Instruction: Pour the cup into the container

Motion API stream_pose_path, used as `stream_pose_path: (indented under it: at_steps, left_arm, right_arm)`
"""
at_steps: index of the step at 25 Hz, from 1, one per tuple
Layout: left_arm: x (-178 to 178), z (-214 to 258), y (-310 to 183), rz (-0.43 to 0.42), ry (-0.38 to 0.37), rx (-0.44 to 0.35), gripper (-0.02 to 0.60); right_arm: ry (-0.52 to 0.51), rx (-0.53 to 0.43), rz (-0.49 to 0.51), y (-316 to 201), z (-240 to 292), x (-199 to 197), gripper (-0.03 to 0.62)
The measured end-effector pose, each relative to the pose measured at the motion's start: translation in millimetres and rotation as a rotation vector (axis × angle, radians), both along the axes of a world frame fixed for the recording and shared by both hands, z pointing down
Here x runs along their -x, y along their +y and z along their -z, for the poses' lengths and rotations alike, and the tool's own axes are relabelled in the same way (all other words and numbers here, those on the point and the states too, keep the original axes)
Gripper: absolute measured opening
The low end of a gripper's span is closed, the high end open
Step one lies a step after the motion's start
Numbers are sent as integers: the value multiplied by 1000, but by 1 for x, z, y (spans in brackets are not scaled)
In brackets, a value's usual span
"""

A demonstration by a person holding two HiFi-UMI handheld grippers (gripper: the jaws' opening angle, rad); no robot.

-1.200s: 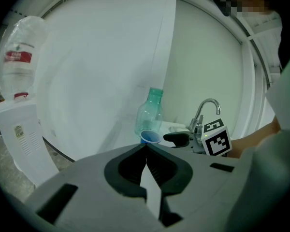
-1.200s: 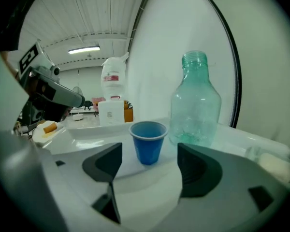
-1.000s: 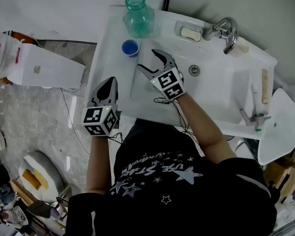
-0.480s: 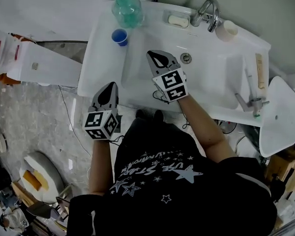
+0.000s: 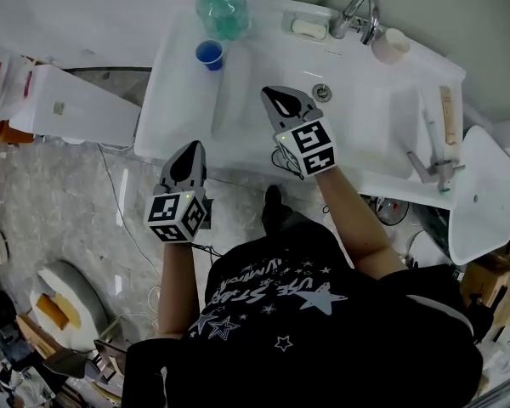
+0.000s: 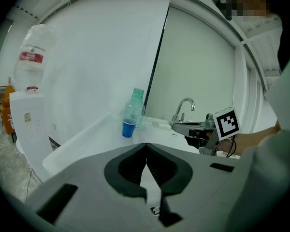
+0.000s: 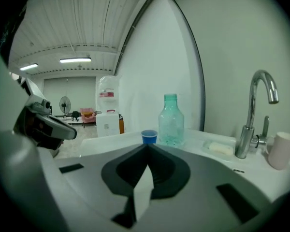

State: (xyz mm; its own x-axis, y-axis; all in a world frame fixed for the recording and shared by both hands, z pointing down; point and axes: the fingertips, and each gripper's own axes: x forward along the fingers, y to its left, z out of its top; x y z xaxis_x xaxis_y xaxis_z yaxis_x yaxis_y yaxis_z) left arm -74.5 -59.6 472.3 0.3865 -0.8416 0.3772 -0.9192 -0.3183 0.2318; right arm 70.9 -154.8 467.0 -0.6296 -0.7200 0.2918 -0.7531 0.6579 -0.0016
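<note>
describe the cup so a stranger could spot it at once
Find the white sink; on its left ledge stands a tall green bottle. Just in front of it is the cup, small and solid blue, unlike the pale mug by the tap.

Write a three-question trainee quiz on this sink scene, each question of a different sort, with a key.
1. True or false: the blue cup stands on the sink ledge next to the green bottle.
2. What does the right gripper hold? A the cup; B the bottle; C nothing.
3. Fill in: in the head view the soap dish lies between the bottle and the ___.

Key:
1. True.
2. C. Its jaws, just closed, meet with nothing between them.
3. The faucet.
</note>
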Motion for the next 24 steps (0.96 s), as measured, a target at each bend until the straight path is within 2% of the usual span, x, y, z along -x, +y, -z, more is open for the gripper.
stream_pose_path:
  at_steps: [6,13,16,24]
  left_arm:
    - [29,-3,49,54,31,4,11]
    - [59,4,121,78,34,4,11]
    - [68,10,148,83,31,-25,11]
    - [67,22,231,81,26,-69,11]
  right_arm:
    - [56,-27,37,35,14,23,6]
    - [50,-61,60,97,31,57,6]
    - [47,-76,72,127,39,66,5]
    - [34,-104,76,209,53,64,6]
